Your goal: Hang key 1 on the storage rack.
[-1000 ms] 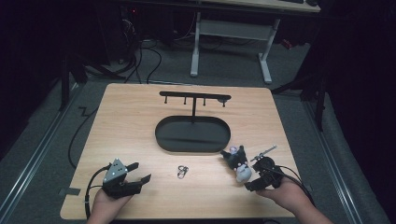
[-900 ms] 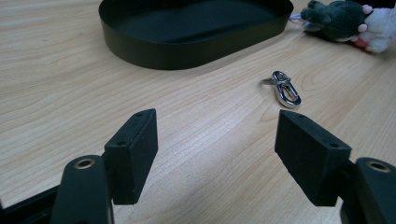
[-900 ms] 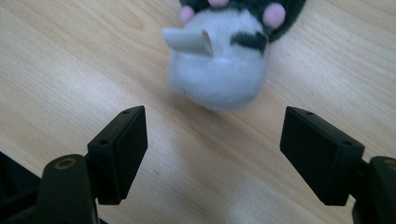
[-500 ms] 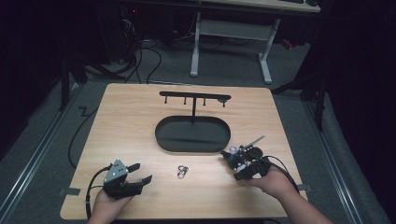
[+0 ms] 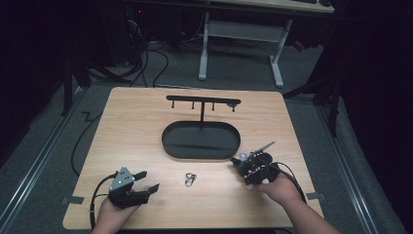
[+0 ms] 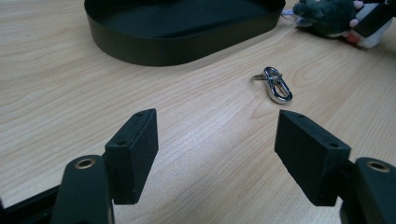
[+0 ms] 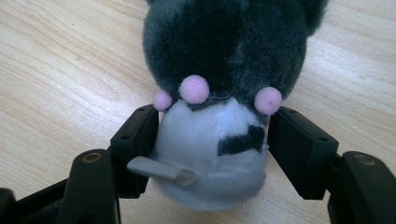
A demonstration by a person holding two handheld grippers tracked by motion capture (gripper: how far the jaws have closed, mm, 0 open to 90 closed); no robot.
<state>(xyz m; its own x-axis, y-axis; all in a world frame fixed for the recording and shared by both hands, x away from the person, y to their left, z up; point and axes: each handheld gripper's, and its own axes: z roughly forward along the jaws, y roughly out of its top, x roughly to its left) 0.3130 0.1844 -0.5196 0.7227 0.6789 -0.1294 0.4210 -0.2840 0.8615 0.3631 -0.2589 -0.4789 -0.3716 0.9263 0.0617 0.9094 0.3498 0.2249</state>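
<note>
Plush toy [image 7: 219,116] pinched in right claw [image 7: 212,140]; its face seen close up.

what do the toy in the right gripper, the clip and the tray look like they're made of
Toy: soft plush, fuzzy dark grey pile with a smooth pale felt-like patch and pink pompoms. Clip: metal, probably polished steel or chrome, judging by its bright mirror glints. Tray: matte black, likely painted metal or plastic; the look leaves that open.

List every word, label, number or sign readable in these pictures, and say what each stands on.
None: no readable text.
The grey fabric tab on the plush toy held by the right gripper is blank.
The metal clip, the black tray and the left gripper bear no marking.
</note>
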